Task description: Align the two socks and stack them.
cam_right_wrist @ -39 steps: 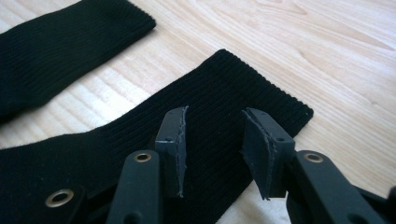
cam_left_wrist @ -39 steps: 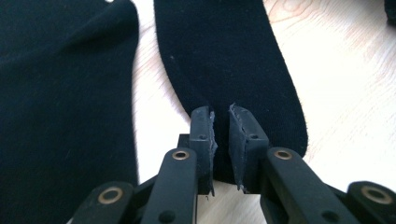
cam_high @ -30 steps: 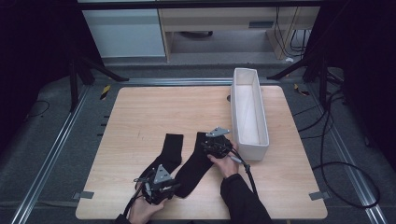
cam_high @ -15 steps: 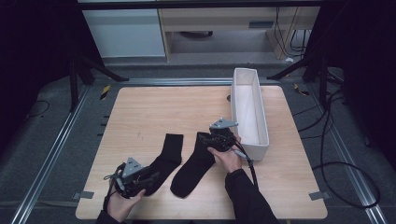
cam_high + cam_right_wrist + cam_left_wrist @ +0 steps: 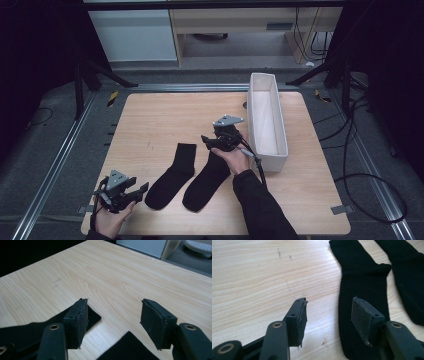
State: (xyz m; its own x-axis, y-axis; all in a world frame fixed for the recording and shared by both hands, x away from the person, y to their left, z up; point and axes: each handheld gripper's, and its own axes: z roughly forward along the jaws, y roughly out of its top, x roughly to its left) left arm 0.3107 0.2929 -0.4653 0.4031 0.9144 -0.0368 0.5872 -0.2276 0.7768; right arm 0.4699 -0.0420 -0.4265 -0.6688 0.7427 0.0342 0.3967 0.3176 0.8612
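Table [image 5: 165, 115]: light wood, carrying all the rest.
Bin [image 5: 280, 150]: white, long, at the right side of the table.
Right sock [image 5: 205, 182]: black, flat, cuff end under the right gripper.
Left sock [image 5: 172, 175]: black, flat, just beside the other sock, apart from it.
Right gripper [image 5: 209, 141]: above the right sock's cuff, jaws just opened wide, nothing between.
Left gripper [image 5: 141, 191]: near the left sock's toe, jaws just opened, pads clear of the cloth.
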